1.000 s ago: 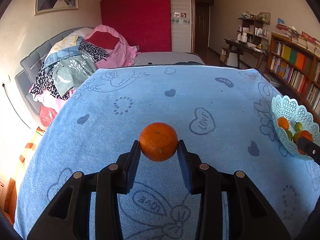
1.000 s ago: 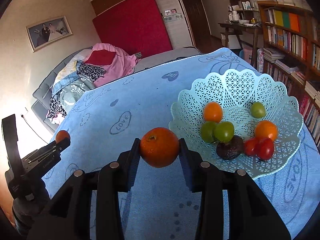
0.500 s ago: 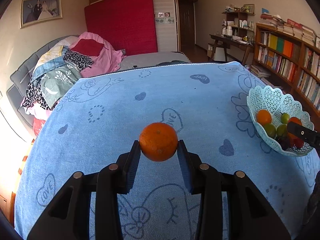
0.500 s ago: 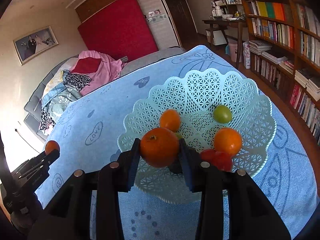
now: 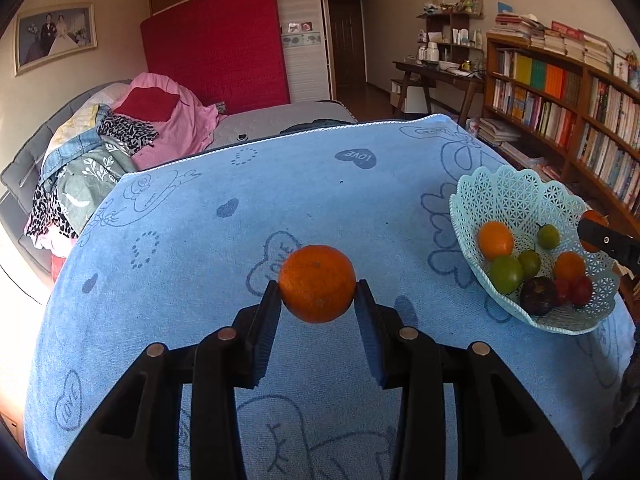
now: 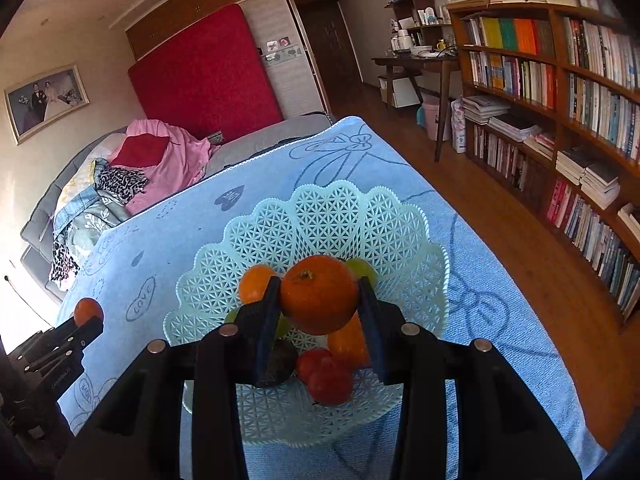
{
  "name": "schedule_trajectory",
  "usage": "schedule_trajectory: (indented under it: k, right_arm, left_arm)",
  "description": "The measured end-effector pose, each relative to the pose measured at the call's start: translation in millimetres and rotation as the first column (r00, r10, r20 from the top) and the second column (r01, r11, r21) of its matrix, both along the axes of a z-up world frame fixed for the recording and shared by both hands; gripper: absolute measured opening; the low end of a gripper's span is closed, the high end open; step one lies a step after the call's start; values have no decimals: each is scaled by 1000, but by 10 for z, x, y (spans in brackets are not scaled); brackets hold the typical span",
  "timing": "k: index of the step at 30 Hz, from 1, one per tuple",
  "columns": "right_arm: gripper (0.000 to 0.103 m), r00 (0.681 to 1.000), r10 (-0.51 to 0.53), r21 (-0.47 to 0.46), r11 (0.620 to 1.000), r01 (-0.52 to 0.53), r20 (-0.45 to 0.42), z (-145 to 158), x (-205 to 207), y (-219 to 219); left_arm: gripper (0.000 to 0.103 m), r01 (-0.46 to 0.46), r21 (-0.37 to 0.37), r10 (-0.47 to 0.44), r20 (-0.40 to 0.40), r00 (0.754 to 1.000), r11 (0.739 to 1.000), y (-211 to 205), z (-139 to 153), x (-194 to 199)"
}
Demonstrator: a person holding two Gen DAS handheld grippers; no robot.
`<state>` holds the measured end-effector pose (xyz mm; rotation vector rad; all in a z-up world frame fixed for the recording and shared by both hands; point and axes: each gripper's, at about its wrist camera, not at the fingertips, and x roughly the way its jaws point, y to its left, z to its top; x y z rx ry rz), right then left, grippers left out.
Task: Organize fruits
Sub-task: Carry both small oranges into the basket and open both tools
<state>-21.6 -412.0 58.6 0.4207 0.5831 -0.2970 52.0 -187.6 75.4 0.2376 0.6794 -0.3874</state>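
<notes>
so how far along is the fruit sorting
Mostly done, by the look of it. The lattice basket already holds several fruits: small oranges, green ones, red ones and a dark one. In hand: the right claw grips an orange over the basket, not yet released, and the left claw grips another orange above the blue cloth. Left: drop both in. No loose fruit shows on the cloth.

Matt terry cloth (image 5: 280, 200); glossy latticed plastic basket (image 6: 328, 216).
</notes>
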Motion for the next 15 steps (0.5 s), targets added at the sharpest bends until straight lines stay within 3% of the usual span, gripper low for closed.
schedule_trajectory:
  k: [8, 9, 11, 15]
  right_arm:
    - [41, 1000, 8, 12, 1000, -8, 11, 7, -44, -76]
    - [43, 1000, 7, 17, 1000, -7, 16, 10, -51, -89]
    - [57, 999, -2, 20, 1000, 1, 34, 36, -89, -112]
    - [58, 998, -10, 9, 1000, 10, 64, 112, -180, -136]
  left_arm:
    - [39, 95, 2, -95, 5, 995, 995, -383, 73, -76]
    - [39, 108, -1, -108, 4, 994, 994, -425, 84, -88]
    - [39, 135, -7, -135, 3, 991, 991, -513, 106, -114]
    - [39, 193, -26, -193, -12, 981, 981, -691, 159, -142]
